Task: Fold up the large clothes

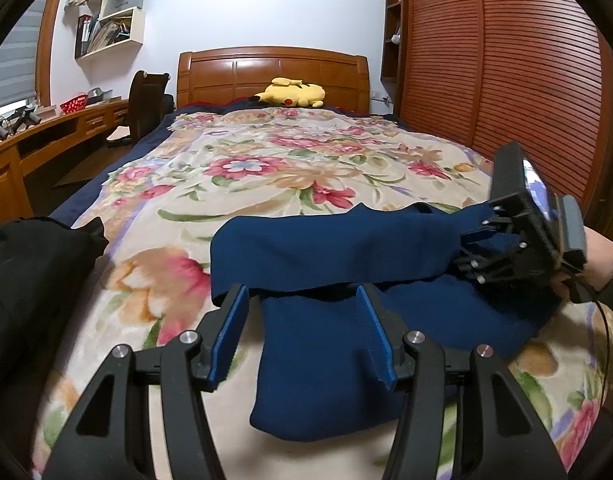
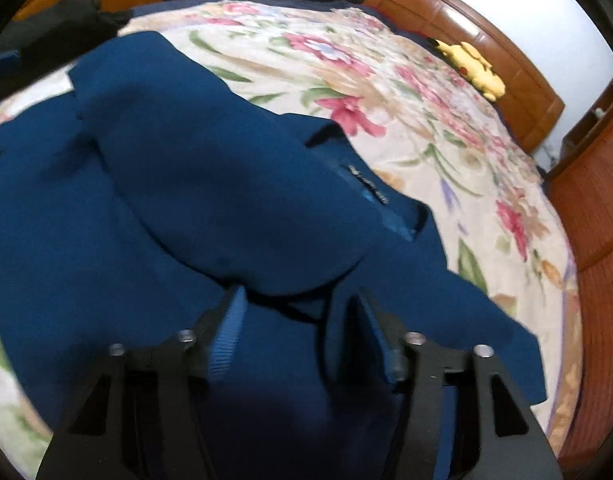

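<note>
Here, nearest first:
Left claw [image 1: 302, 336]: jaws apart, blue ribbed pads on black arms; it hovers low over the near part of the garment with nothing between the pads.
Right claw [image 2: 302, 332]: jaws part-way apart over the cloth. Dark blue fabric lies between and under the pads, but the blurred right wrist view does not show them pressing on it, so I read it as unclamped.
Navy garment [image 1: 346, 280]: the task's thing, lying on the bed near its foot, partly folded, one layer across another. Thick, matte, soft knit or fleece; rounded folds, a small label near a seam.
Step in hand: likely taking a hem or edge at the right side to carry it over.
Doing it well: pinch only the top layer, close to the edge; keep both claws level so the fold line runs straight; lay the cloth down, do not drag it, since the plush blanket will catch.
Floral blanket [image 1: 266, 168]: cream pile with pink flowers, soft, slightly rumpled.
Black clothing [image 1: 30, 272]: heaped at the bed's left edge.
Yellow plush toy [image 1: 292, 92]: by the wooden headboard [image 1: 272, 70].
</note>
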### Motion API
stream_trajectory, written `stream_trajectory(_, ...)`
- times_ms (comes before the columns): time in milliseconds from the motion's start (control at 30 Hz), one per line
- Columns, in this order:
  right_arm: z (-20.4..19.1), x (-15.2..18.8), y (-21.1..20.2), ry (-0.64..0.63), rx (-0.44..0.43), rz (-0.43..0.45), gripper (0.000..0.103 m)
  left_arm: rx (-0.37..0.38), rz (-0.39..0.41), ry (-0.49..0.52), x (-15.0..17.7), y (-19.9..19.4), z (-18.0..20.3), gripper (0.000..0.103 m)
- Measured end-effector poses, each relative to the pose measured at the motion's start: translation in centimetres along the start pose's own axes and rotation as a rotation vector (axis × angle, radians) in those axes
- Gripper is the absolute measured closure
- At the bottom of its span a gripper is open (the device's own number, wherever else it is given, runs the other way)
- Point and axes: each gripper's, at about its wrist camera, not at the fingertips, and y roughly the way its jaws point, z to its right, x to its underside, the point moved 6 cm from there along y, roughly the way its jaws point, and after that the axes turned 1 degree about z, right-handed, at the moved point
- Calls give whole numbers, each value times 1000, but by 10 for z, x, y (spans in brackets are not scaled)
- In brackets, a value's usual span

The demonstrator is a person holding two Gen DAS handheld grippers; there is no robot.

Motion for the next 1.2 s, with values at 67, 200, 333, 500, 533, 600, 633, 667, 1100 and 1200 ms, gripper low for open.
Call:
stream_trajectory(67, 2, -4, 6, -27, 30, -9, 84, -1, -1, 5, 0, 0, 2, 48)
stream_trajectory(200, 8, -22, 6, -64, 69, 37, 101, -4, -2, 8, 0, 1, 2, 48)
stream_trajectory(333, 29, -53, -1, -16, 111, 127, 102, -17, 18, -9, -2, 0, -2, 48)
stream_trajectory(500, 60, -91, 7, 56, 175, 179, 103, -17, 17, -11, -3, 2, -4, 48)
stream_trajectory(533, 67, -97, 12, 71, 193, 179, 103, -18, 16, -9, -3, 3, -3, 48)
stream_trajectory(600, 79, -106, 22, 97, 220, 171, 103, -18, 14, -5, -3, 4, -3, 48)
stream_trajectory(633, 84, -110, 27, 110, 241, 162, 103, -18, 13, -4, -3, 4, -4, 48)
stream_trajectory(667, 93, -113, 35, 137, 262, 148, 103, -19, 12, -2, -3, 5, -4, 48)
stream_trajectory(1100, 94, -118, 22, 300, 169, 195, 54, -24, 1, -8, -2, 9, -8, 48)
stream_trajectory(1200, 76, -119, 17, 292, 67, 205, 54, -24, -1, -10, -2, 9, -8, 48)
